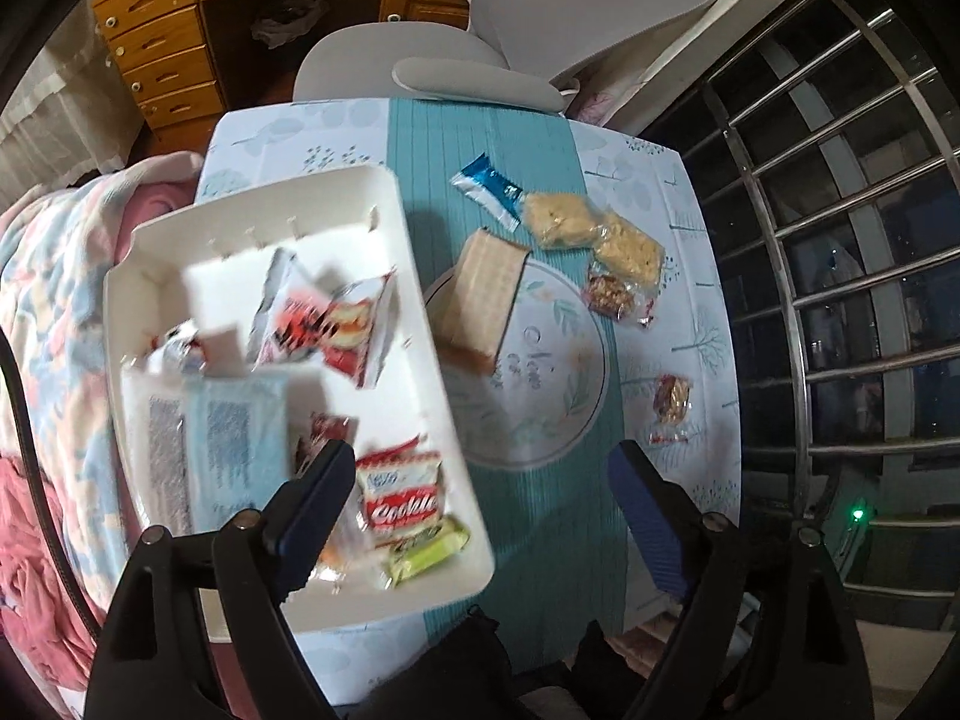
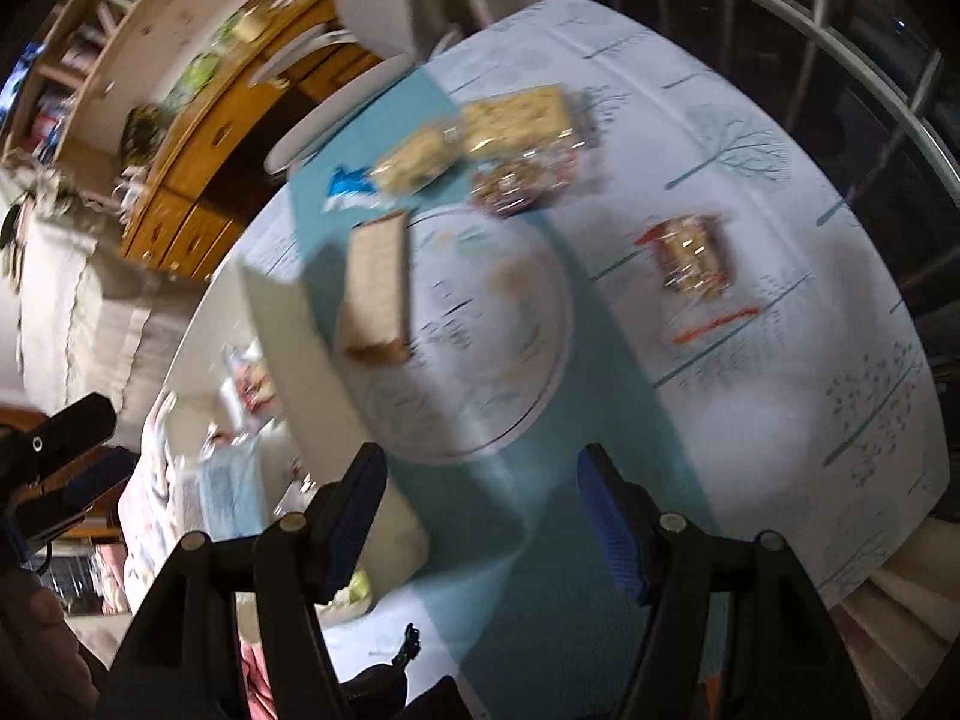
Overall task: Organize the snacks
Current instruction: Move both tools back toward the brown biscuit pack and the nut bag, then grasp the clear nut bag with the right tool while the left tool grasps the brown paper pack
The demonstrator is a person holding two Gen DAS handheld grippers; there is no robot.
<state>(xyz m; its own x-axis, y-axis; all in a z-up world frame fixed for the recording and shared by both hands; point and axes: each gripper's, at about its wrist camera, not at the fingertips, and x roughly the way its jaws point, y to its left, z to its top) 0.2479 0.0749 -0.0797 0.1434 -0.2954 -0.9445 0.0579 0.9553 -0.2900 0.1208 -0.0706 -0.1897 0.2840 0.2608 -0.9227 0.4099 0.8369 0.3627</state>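
A white bin (image 1: 384, 192) at the table's left holds several snacks: a red-and-white packet (image 1: 336, 324), a pale blue packet (image 1: 234, 438), a "Cookie" packet (image 1: 402, 504) and a green bar (image 1: 426, 546). My left gripper (image 1: 486, 510) is open above the bin's right rim, nothing between its fingers. On the cloth lie a brown wafer pack (image 1: 486, 294), a blue-white packet (image 1: 489, 189), two pale cracker packs (image 1: 558, 219) and two nut bars (image 1: 612, 294) (image 1: 672, 402). My right gripper (image 2: 483, 522) hangs open and empty over the table, near the wafer pack (image 2: 378, 288) and a nut bar (image 2: 690, 258). The right wrist view is blurred.
A patterned cloth with a teal stripe (image 1: 540, 138) covers the table. A grey chair (image 1: 420, 48) stands behind it, wooden drawers (image 1: 162, 54) further back. Window bars (image 1: 840, 240) run along the right. A pink and blue blanket (image 1: 54, 300) lies left of the bin.
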